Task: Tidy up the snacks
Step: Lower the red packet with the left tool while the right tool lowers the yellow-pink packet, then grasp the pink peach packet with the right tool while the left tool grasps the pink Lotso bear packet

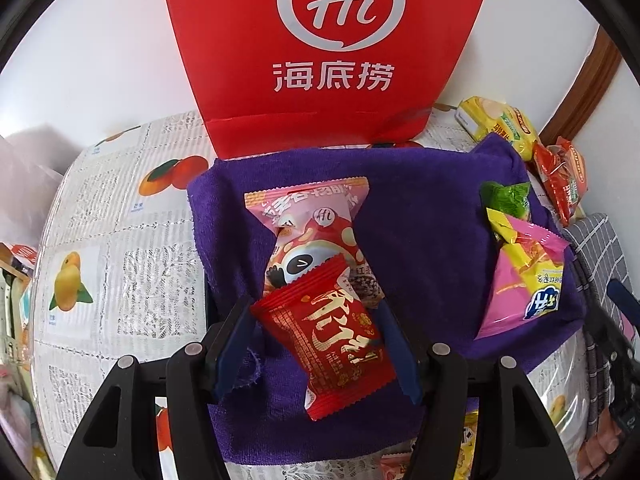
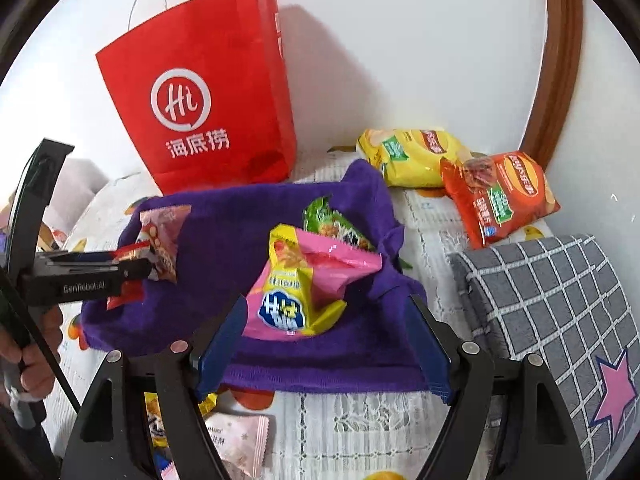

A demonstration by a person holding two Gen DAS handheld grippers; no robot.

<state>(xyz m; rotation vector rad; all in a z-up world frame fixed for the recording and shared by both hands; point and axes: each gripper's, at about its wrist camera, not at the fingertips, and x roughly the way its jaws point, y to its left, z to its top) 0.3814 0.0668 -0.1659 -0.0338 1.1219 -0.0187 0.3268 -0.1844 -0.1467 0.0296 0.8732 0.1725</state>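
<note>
My left gripper (image 1: 316, 316) is shut on a red snack packet (image 1: 328, 336) and holds it over a purple towel (image 1: 420, 216). A pink panda packet (image 1: 316, 232) lies on the towel just beyond it. A pink and yellow packet (image 1: 524, 276) and a green packet (image 1: 506, 198) lie at the towel's right. My right gripper (image 2: 324, 320) is open, with the pink and yellow packet (image 2: 296, 280) between and just beyond its fingers. The left gripper (image 2: 132, 268) also shows in the right wrist view, holding the red packet (image 2: 124, 294). A red paper bag (image 2: 200, 92) stands behind the towel.
A yellow chip bag (image 2: 412, 156) and an orange chip bag (image 2: 500, 196) lie at the back right. A grey checked cushion (image 2: 552, 312) sits at the right. More packets (image 2: 236, 444) lie on the lace tablecloth (image 2: 360, 420) near me. A white wall stands behind.
</note>
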